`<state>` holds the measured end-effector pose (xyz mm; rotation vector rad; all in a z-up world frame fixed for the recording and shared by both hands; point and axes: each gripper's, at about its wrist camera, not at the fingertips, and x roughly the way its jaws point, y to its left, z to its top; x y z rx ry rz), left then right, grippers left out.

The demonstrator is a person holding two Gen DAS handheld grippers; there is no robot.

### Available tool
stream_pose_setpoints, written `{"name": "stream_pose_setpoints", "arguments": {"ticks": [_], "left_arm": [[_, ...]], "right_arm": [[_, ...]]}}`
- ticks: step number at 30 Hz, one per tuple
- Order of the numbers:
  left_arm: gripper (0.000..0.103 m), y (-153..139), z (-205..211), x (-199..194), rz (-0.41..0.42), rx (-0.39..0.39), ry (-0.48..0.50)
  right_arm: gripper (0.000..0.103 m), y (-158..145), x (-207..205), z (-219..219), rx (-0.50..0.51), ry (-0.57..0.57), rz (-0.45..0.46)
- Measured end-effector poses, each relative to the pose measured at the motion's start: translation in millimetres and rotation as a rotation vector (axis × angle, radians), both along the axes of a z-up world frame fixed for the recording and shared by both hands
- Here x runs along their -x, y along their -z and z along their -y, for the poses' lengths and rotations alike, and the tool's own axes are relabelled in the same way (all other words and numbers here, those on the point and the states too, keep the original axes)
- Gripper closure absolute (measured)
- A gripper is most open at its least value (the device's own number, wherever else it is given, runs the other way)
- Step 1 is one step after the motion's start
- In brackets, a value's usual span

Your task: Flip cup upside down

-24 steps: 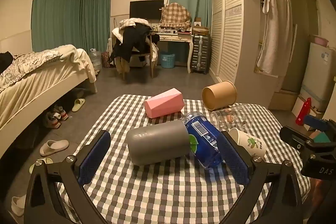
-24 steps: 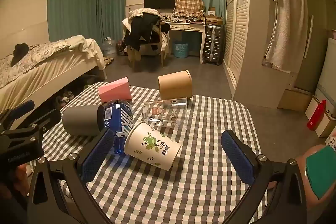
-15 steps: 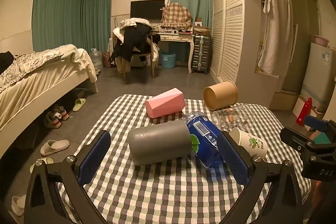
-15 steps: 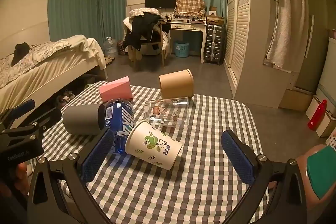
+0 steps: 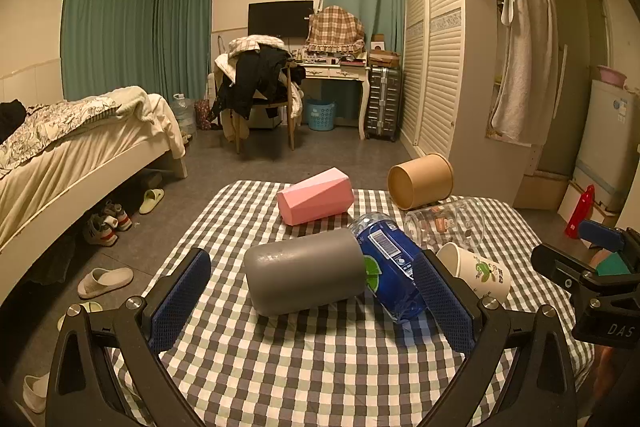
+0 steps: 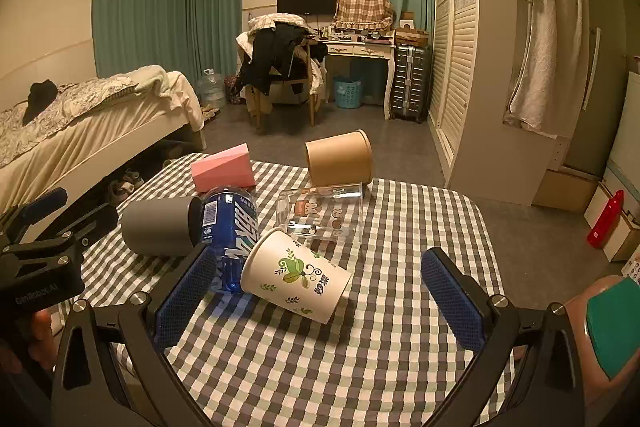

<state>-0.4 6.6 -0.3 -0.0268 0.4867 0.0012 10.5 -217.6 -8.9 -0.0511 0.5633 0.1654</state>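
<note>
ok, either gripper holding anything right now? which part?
Nothing is held. The left gripper is open, its pads either side of the grey cup without touching it. The right gripper is open before the white paper cup.

Both wrist views face forward — share table [image 5: 320, 367].

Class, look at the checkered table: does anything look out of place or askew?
Yes. Every container lies on its side, none upright: grey cup, blue bottle, white paper cup, glass, brown cup and pink cup. Nothing looks spilled.
</note>
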Motion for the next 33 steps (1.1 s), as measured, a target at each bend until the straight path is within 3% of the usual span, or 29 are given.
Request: {"name": "stream_pose_setpoints", "arguments": {"ticks": [33], "left_arm": [[0.000,1.0,2.6,1.3,0.001,-0.012,-0.001]], "right_arm": [[0.000,5.7,0.2,-6.2,0.004,-0.012,-0.008]]}}
